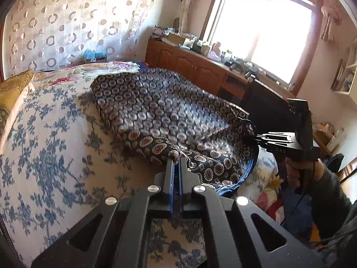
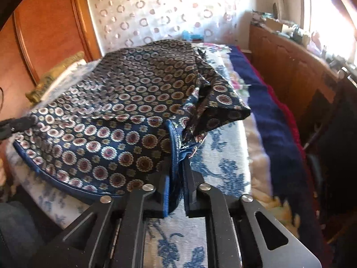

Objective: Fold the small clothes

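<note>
Jaws of both grippers, left gripper (image 1: 176, 159) and right gripper (image 2: 177, 167), pinch the near hem of the dark navy medallion-print garment (image 1: 160, 114). I hold it taut over the blue-floral bed (image 1: 51, 151), ready for folding.

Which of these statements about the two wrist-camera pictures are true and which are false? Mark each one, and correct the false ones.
1. The left gripper is shut on the patterned garment. True.
2. The garment lies on a wooden floor. False: it lies on a bed with a blue floral sheet.
3. The right gripper pinches the garment's blue-trimmed edge. True.
4. The garment is plain white. False: it is dark blue with round medallions.
5. A bright window stands above a wooden cabinet. True.
</note>
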`<state>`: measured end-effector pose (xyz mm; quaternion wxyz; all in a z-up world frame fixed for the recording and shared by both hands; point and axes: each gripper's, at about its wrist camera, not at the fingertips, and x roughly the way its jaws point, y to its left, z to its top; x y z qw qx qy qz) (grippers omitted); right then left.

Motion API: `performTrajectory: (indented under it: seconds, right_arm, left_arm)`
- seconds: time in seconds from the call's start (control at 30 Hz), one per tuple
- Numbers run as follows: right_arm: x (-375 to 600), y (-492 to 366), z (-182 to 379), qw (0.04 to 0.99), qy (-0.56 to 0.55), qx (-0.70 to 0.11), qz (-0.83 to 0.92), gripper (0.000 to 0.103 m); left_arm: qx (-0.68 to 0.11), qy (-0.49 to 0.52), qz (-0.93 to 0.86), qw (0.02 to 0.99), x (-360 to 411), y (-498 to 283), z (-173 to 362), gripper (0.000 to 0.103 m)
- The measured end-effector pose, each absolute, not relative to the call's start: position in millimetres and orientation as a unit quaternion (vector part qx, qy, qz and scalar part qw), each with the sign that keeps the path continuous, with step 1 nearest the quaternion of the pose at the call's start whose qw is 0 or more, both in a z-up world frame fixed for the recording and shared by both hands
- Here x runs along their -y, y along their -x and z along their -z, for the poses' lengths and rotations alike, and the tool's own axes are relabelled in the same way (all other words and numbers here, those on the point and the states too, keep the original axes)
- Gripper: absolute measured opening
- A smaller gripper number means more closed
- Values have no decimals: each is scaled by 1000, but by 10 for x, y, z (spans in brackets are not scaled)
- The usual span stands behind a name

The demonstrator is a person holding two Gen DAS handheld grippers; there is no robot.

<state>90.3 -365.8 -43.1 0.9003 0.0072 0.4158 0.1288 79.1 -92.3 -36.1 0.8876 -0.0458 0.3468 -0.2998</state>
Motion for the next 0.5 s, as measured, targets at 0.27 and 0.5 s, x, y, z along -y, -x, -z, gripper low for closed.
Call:
performTrajectory:
  seconds: [0.27,0.5]
  right_arm:
    - [3768,-1209,-169,932,-49,-325,-152,3]
    - [3657,-1927,-412,939,-35,-300,-164,2]
  left_arm:
    - [-310,75,282,905,709,-1305,51,0]
    - [-303,89,253,914,559,-1922,-88,0]
